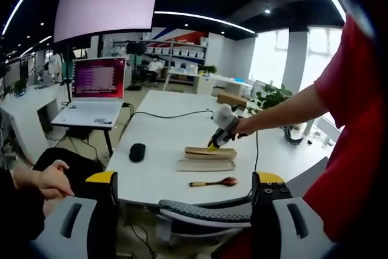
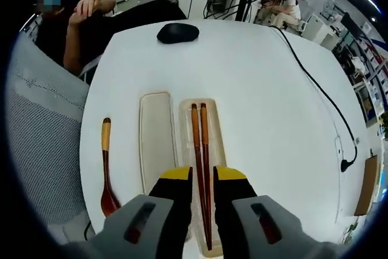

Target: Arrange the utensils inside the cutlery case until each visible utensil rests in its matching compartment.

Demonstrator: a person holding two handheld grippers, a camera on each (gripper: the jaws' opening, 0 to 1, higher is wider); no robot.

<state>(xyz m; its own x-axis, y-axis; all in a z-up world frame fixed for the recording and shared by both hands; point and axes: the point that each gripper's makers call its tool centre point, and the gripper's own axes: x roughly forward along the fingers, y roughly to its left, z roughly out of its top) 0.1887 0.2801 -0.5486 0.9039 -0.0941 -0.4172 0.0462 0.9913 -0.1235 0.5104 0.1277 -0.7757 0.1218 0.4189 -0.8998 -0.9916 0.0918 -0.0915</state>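
Observation:
A pale two-part cutlery case lies on the white table (image 2: 273, 89). Its right compartment (image 2: 217, 131) holds a pair of dark wooden chopsticks (image 2: 200, 137) lying lengthwise. The left compartment (image 2: 156, 137) holds nothing. A wooden spoon (image 2: 106, 174) lies on the table just left of the case. My right gripper (image 2: 203, 174) is low over the case's near end, jaws closed in on the chopsticks. In the left gripper view the case (image 1: 209, 153), the spoon (image 1: 212, 182) and the right gripper (image 1: 221, 131) show from afar. My left gripper (image 1: 185, 178) hangs open, well back from the table.
A black mouse (image 2: 177, 32) lies at the far end of the table, and a black cable (image 2: 321, 95) trails along the right. A mesh chair back (image 1: 203, 210) stands at the table's near edge. A seated person (image 2: 91, 22) and a laptop (image 1: 97, 89) are beyond.

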